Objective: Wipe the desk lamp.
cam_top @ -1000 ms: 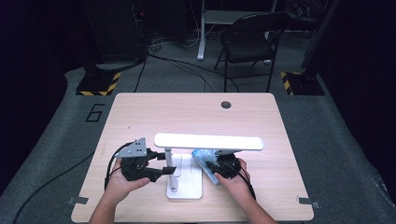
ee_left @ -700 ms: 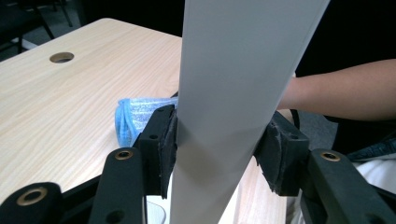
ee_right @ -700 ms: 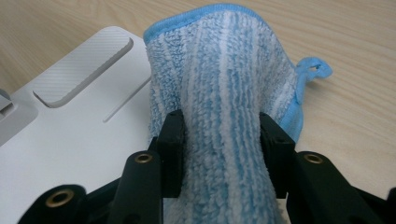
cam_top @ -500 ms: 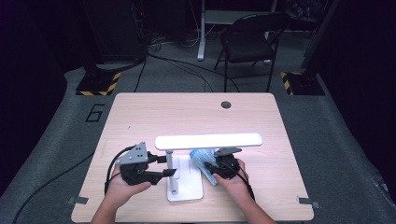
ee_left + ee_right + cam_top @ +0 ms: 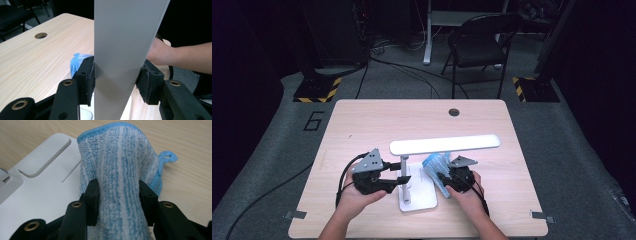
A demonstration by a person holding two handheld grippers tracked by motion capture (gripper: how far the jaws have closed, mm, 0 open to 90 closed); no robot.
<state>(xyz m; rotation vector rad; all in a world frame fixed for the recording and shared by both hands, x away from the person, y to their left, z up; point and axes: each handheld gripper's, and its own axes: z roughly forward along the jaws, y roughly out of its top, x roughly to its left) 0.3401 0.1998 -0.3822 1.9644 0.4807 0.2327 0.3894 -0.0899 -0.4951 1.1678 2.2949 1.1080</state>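
Blue-and-white striped terry fills my right gripper (image 5: 117, 202): its two black jaws are pressed into the sides of the folded cloth (image 5: 120, 170), which bulges between them. The free end of the cloth lies partly over the white lamp base (image 5: 42, 192) and partly over the pale wooden table (image 5: 190, 142), and a small blue loop sticks out at the cloth's edge. From the high view, the cloth (image 5: 434, 164) sits just beside the right edge of the base (image 5: 424, 200), with my right hand (image 5: 464, 192) behind the gripper (image 5: 447, 181).

My left gripper (image 5: 401, 178) is at the lamp's upright post (image 5: 404, 175). In the left gripper view, its jaws have just been closing, and their pads (image 5: 90, 82) now lie against both sides of the flat white post (image 5: 117, 62), clamped on it. Behind the post I can see a bit of the blue cloth (image 5: 75, 62) and my other forearm (image 5: 180, 56) reaching in from the side.

The lamp's long white head (image 5: 444, 144) runs level above both grippers, across the middle of the table (image 5: 362, 120). A round cable hole (image 5: 454, 112) sits near the table's far edge.
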